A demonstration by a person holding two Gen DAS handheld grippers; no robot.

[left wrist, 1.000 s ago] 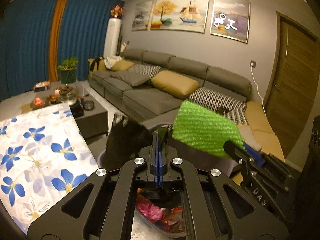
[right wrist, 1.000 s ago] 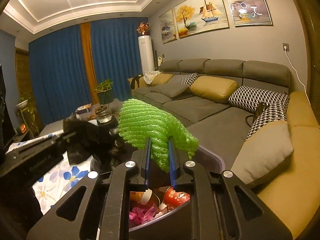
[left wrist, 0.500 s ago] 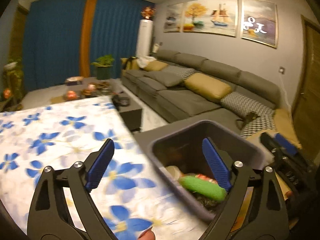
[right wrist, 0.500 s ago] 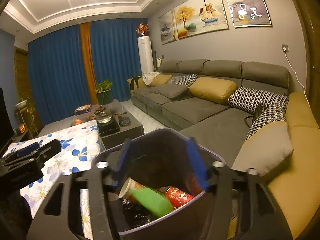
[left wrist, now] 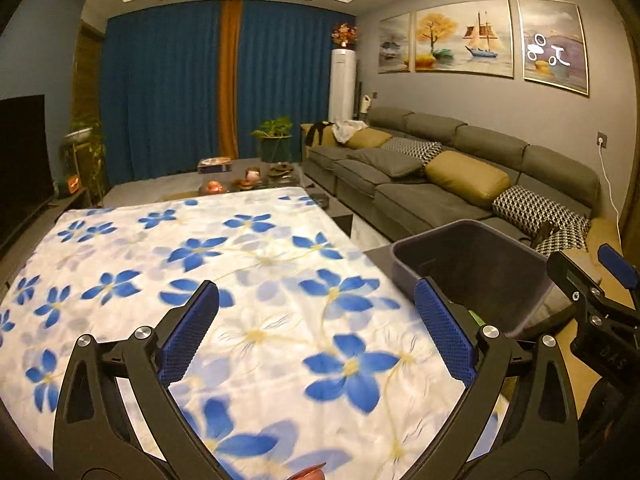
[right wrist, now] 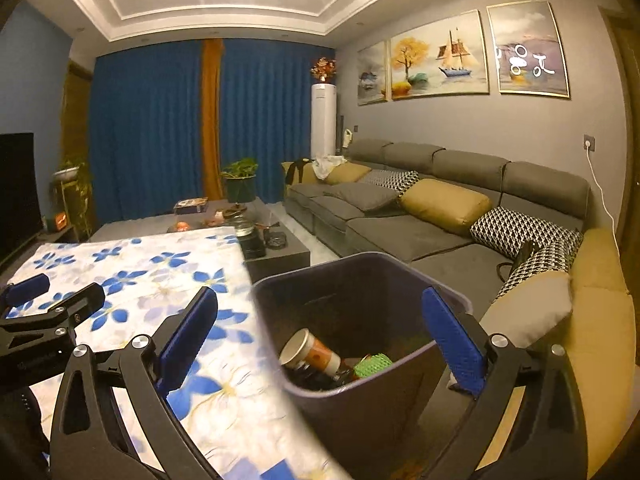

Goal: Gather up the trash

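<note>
A dark grey bin stands at the right edge of the table with the blue-flowered cloth. In the right wrist view the bin holds a paper cup, a green foam net and dark scraps. My left gripper hangs over the cloth to the left of the bin, its jaws opening with nothing between them. My right gripper is in front of the bin, its jaws also opening and holding nothing. Each gripper shows at the edge of the other's view: right gripper, left gripper.
A long grey sofa with cushions runs behind the bin on the right. A low dark coffee table with small items lies beyond the cloth. A television stands at the left, and plants and blue curtains at the back.
Both grippers were shut over the bin, the right on the green foam net, the left on a dark piece. Both opened; the net now lies in the bin. The left swung left over the cloth.
</note>
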